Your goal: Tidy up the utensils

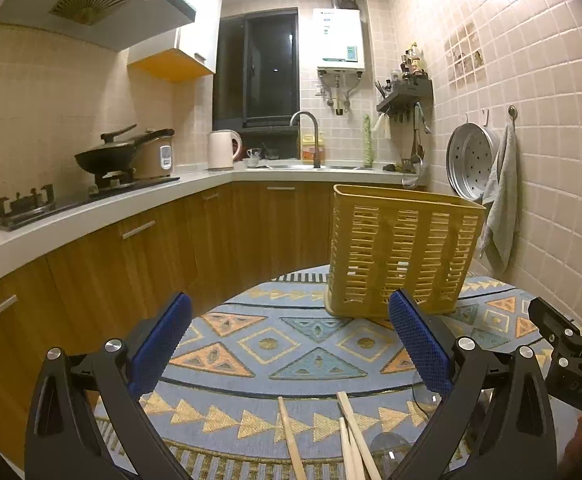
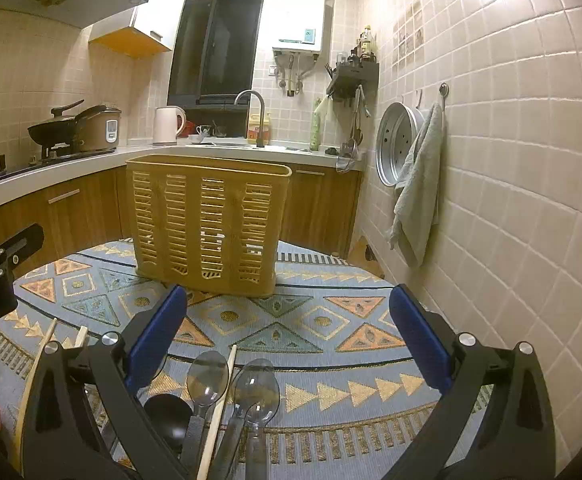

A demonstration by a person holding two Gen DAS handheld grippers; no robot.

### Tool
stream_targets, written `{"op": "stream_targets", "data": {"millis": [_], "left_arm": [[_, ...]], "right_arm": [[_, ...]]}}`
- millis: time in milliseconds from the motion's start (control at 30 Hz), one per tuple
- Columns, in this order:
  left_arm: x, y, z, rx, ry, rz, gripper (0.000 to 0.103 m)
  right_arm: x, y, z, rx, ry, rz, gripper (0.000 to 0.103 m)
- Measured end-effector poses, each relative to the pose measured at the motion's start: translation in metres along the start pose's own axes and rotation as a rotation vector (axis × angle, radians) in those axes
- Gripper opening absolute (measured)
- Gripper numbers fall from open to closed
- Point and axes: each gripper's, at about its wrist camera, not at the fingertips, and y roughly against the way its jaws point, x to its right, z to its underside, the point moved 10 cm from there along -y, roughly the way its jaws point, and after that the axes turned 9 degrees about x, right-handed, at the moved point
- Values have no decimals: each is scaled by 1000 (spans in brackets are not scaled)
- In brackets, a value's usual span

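Both claws stand spread wide with nothing between their blue pads. The left claw [image 1: 291, 344] fills the lower part of its frame above the patterned cloth [image 1: 275, 344] covering the surface; wooden chopsticks [image 1: 351, 440] lie at the bottom centre, just below the gap between its fingers. The right claw [image 2: 289, 336] hovers likewise, and at the lower centre of its frame lie two clear plastic spoons [image 2: 251, 396], a black spoon [image 2: 169, 412] and one more chopstick [image 2: 219, 412]. The yellow slotted utensil basket [image 2: 207, 224] stands upright at mid-frame beyond the claws, on the far part of the cloth.
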Motion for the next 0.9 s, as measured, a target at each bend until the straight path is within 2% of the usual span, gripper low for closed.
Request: {"op": "stream_targets", "data": {"millis": [900], "left_arm": [[12,1,-3,0,-13,1,95]], "right_arm": [[-4,-4,3,-23,5,-9,96]]}}
